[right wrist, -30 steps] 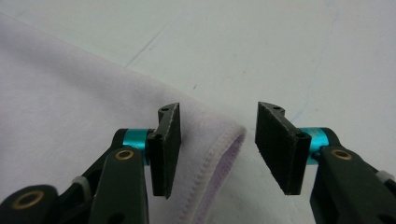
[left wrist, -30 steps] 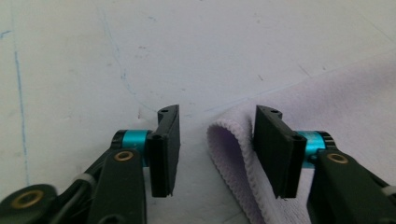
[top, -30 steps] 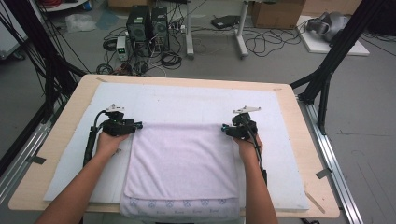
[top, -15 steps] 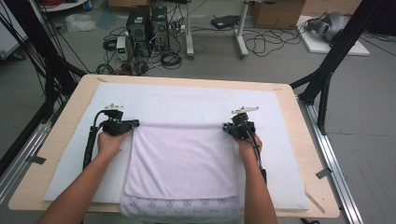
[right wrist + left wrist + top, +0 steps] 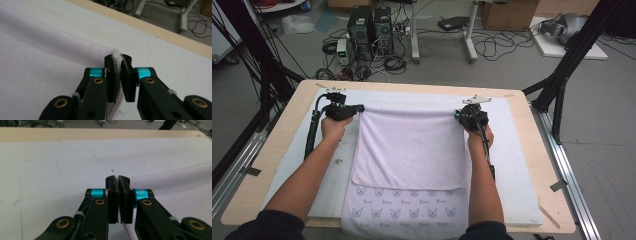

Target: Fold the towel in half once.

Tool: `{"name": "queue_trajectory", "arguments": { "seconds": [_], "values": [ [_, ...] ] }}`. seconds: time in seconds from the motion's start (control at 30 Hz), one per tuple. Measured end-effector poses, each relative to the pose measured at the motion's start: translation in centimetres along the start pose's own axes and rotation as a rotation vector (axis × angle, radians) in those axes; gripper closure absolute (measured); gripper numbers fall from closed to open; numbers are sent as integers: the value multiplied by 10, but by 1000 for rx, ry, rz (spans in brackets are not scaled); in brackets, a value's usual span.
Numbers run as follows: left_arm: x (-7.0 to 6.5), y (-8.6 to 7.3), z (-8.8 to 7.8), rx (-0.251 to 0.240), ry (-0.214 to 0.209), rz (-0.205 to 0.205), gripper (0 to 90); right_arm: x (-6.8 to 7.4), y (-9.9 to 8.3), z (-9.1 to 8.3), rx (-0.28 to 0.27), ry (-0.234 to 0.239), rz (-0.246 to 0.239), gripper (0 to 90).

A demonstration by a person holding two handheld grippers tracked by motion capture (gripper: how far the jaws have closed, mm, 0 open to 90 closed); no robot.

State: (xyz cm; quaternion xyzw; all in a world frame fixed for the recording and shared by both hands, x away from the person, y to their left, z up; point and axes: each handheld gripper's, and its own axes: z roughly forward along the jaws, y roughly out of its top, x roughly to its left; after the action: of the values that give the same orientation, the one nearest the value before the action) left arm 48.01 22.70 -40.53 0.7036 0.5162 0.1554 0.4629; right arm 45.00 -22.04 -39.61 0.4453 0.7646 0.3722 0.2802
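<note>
White terry towel [image 5: 412, 150] is clamped at both far corners by left gripper [image 5: 357, 107] and right gripper [image 5: 460, 116]; mid-fold, next needs even lifting.

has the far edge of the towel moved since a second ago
Yes. The towel, its far edge pinched at the corners by the left gripper and right gripper, now sits farther up the white mat, nearer the table's far edge.

Workshop floor behind a pale wooden tabletop

A grey concrete floor [image 5: 512, 65] carries tangled black cables [image 5: 497, 47], two black computer towers [image 5: 372, 25], grey metal desk legs [image 5: 469, 40] and a brown cardboard box [image 5: 507, 12]; black metal frame struts [image 5: 569, 65] flank the light wooden tabletop [image 5: 539, 165].
</note>
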Motion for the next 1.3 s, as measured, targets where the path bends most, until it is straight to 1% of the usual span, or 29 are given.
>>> {"name": "queue_trajectory", "arguments": {
  "seconds": [0.03, 0.1, 0.13, 0.2, 0.27, 0.3, 0.37, 0.4, 0.43, 0.47, 0.5, 0.53, 0.57, 0.6, 0.67, 0.7, 0.73, 0.77, 0.83, 0.87, 0.9, 0.97, 1.03, 1.07, 1.1, 1.13, 1.2, 1.23, 1.3],
  "values": [
    [1, 3, 2, -9, -1, 6, 864, -2, 3, 2, -1, -5, 5, 844],
    [3, 8, 7, -17, -7, -3, 864, -6, 5, 7, -21, -20, 10, 844],
    [3, 11, 10, -21, -6, 5, 864, -7, 5, 10, -1, -21, 28, 844],
    [4, 11, 13, -56, -6, 24, 863, -8, 7, 16, 10, -33, 24, 843],
    [7, 7, 17, -47, -3, 30, 863, -8, 11, 20, 0, -39, 34, 842],
    [9, 5, 19, -34, -4, 42, 862, -8, 13, 22, -1, -41, 30, 842],
    [10, 1, 21, -29, -8, 43, 855, -6, 12, 26, 16, -47, 27, 840],
    [9, 1, 21, -28, -8, 51, 848, -5, 11, 29, 29, -47, 26, 838],
    [9, 0, 21, -32, -10, 54, 824, -5, 9, 31, 37, -49, 32, 829],
    [8, 0, 21, -35, -17, 38, 750, -4, 8, 32, 40, -48, 42, 804],
    [9, 0, 21, -33, -30, 25, 657, -3, 8, 32, 37, -51, 51, 749],
    [8, -1, 20, -37, -39, 27, 599, -2, 8, 32, 34, -54, 68, 684],
    [7, -3, 18, -45, -48, 35, 565, -2, 9, 31, 29, -57, 78, 645],
    [7, -5, 16, -46, -51, 40, 544, -2, 9, 29, 25, -49, 86, 603],
    [8, -9, 12, -47, -60, 20, 465, -2, 10, 25, 21, -54, 95, 527],
    [9, -11, 10, -42, -65, 17, 459, -3, 10, 22, 15, -49, 96, 514],
    [8, -13, 8, -43, -64, 22, 446, -3, 11, 19, 12, -42, 99, 484],
    [7, -17, 4, -50, -75, 24, 427, -2, 11, 16, 13, -46, 99, 466],
    [5, -22, -1, -58, -93, 26, 429, -3, 11, 9, 1, -34, 106, 451],
    [4, -25, -3, -58, -98, 37, 428, -3, 10, 6, -3, -35, 103, 441],
    [3, -28, -6, -69, -103, 37, 428, -3, 10, 3, -2, -28, 106, 432],
    [1, -33, -11, -71, -109, 40, 428, -2, 7, -3, -2, -4, 109, 413],
    [-2, -34, -14, -43, -124, 34, 398, 0, 4, -8, -5, 9, 103, 401],
    [-4, -35, -16, -58, -128, 35, 371, 1, 3, -11, -8, 12, 101, 382],
    [-7, -37, -20, -82, -129, 42, 371, 2, 1, -14, -16, 14, 99, 370],
    [-9, -38, -22, -93, -131, 45, 373, 4, 0, -17, -15, 11, 98, 359],
    [-12, -43, -26, -96, -141, 46, 352, 5, -4, -21, -16, 18, 94, 347],
    [-14, -44, -27, -89, -138, 49, 330, 7, -6, -24, -11, 18, 93, 336],
    [-17, -50, -31, -105, -142, 53, 297, 9, -10, -29, -12, 25, 84, 325]
  ]
}}
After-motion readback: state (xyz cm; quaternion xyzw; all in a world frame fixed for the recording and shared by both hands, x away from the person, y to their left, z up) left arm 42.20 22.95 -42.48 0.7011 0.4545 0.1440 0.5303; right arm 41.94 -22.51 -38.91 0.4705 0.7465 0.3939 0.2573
